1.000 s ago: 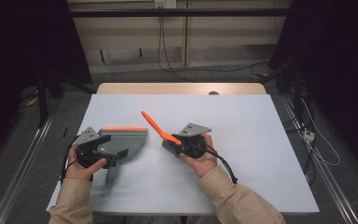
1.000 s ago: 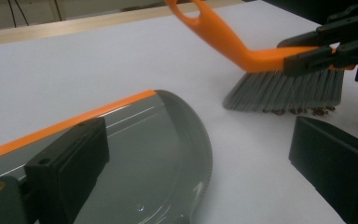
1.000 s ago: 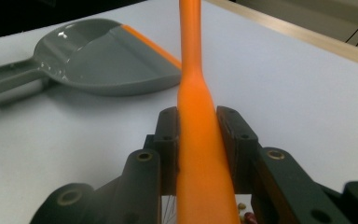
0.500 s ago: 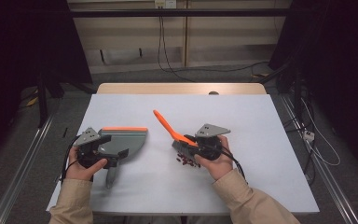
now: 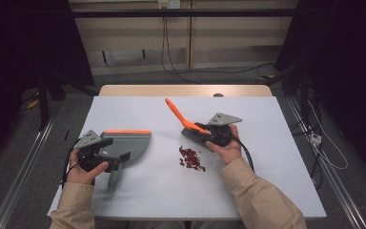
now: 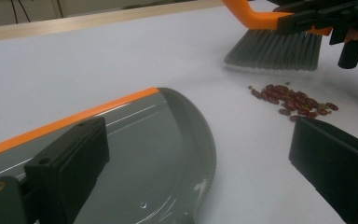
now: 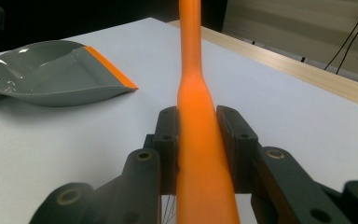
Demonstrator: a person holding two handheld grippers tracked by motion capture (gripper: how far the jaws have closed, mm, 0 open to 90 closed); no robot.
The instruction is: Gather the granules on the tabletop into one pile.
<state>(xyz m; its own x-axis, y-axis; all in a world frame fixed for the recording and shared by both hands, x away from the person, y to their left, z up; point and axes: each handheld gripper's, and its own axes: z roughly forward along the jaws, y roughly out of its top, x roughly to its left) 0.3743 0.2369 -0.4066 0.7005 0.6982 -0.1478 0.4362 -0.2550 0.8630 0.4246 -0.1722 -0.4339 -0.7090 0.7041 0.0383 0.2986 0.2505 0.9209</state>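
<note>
My right gripper (image 5: 201, 130) (image 7: 198, 135) is shut on the orange handle (image 7: 191, 46) of a small brush (image 5: 190, 128). The brush's grey bristles (image 6: 272, 49) stand on the table just beyond a little pile of dark red beans (image 5: 190, 158) (image 6: 293, 100). A grey dustpan (image 5: 126, 143) (image 6: 144, 140) (image 7: 51, 70) with an orange front lip lies to the left of the beans. My left gripper (image 5: 112, 151) (image 6: 200, 154) rests over the dustpan with its jaws wide apart: one jaw is above the pan and the other is off its side, over the table.
The white table top (image 5: 267, 191) has a wooden strip (image 5: 186, 90) along its far edge. Cables (image 5: 171, 57) run over the dark floor behind it, and metal rails (image 5: 24, 162) run along both sides.
My right gripper has carried the brush to the right, away from the dustpan, and the beans now lie in the open. The left hand and dustpan have stayed put.
</note>
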